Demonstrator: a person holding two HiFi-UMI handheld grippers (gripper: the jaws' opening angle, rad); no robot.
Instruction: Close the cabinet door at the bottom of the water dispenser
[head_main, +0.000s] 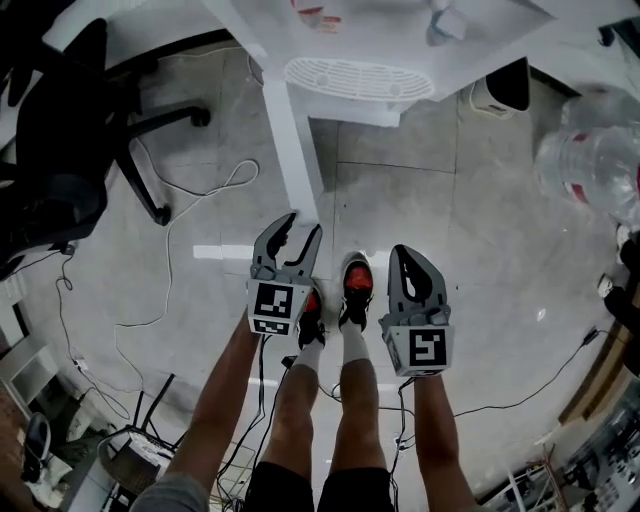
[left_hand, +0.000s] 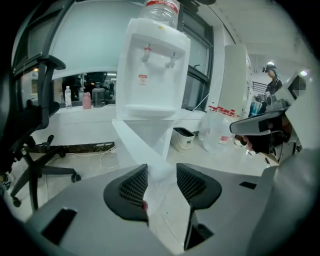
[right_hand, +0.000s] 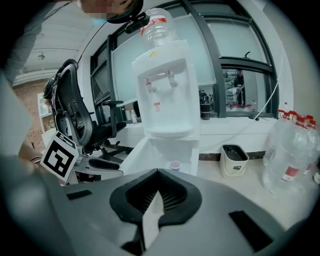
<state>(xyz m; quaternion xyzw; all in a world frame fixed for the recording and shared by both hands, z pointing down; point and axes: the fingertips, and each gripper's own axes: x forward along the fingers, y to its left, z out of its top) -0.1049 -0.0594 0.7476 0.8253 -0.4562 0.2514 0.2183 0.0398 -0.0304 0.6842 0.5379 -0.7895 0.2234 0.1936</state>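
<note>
A grey tiled floor (head_main: 470, 250) fills the head view, with loose cables (head_main: 190, 200) trailing across its left half. The white water dispenser (head_main: 360, 80) stands at the top centre. Its bottom cabinet door (head_main: 290, 140) is open, swung out down the frame toward the left tongs (head_main: 304, 224). Those tongs are spread wide and hold nothing. In the left gripper view the door's edge lines up with their gap, but contact cannot be made out. The right tongs (head_main: 402, 250), lower centre right, are pinched together and empty. A black office chair (head_main: 60, 150) sits at upper left and a large clear water bottle (head_main: 590, 165) at upper right. Behind the dispenser runs a glass wall.
</note>
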